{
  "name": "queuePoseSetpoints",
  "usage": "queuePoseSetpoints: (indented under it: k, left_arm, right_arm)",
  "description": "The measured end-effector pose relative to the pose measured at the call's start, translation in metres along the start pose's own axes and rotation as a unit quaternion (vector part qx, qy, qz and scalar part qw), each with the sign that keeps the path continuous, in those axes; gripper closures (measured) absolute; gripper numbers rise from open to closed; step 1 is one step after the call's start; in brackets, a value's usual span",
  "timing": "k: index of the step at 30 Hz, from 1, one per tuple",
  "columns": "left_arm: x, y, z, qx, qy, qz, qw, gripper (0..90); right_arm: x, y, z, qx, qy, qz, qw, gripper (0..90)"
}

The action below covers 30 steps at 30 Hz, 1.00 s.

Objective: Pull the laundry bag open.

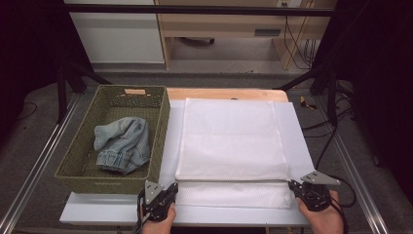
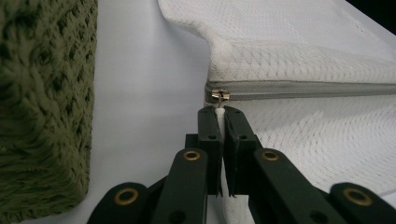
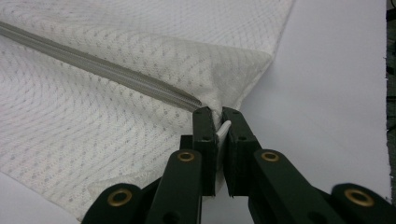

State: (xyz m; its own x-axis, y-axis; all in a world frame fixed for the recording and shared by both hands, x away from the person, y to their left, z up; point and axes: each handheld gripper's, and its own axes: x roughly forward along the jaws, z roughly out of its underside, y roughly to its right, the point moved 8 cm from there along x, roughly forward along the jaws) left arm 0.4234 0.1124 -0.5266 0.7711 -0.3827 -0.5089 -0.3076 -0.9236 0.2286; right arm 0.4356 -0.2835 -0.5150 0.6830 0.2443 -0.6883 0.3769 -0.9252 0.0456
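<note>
A white mesh laundry bag (image 1: 231,141) lies flat on the white table cover, its grey zipper (image 2: 303,88) along the near edge. My left gripper (image 1: 171,187) is shut on the zipper pull tab (image 2: 219,95) at the bag's near left corner (image 2: 219,114). At the near right corner, my right gripper (image 1: 293,186) is shut on the bag's mesh (image 3: 219,123), where the zipper (image 3: 116,74) ends. A pair of light blue jeans (image 1: 122,144) lies crumpled in the green woven basket (image 1: 160,141) to the left.
The basket's woven wall (image 2: 44,107) stands close to the left of my left gripper. The white cover (image 1: 302,146) reaches past the bag on the right and near sides. Black frame legs and cables sit off the table's far corners.
</note>
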Motion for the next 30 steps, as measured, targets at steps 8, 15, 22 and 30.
queuePoseSetpoints:
  k: [8,15,22,30]
  left_arm:
    - [0.002,0.0,0.003,0.009,-0.012,-0.009,0.9998,86.7]
    - [0.0,0.0,0.005,0.016,-0.024,-0.011,0.9995,86.7]
    - [-0.001,-0.002,0.009,0.019,-0.031,-0.008,0.9993,86.7]
    - [-0.002,-0.002,0.011,0.024,-0.027,-0.011,0.9993,86.3]
  right_arm:
    - [0.004,0.0,0.007,-0.007,-0.008,-0.019,0.9998,84.0]
    - [0.008,0.0,0.011,0.001,-0.025,-0.036,0.9991,83.5]
    - [0.008,-0.001,0.01,-0.003,-0.022,-0.039,0.999,83.1]
    - [0.007,-0.002,0.012,-0.002,-0.021,-0.043,0.9989,79.9]
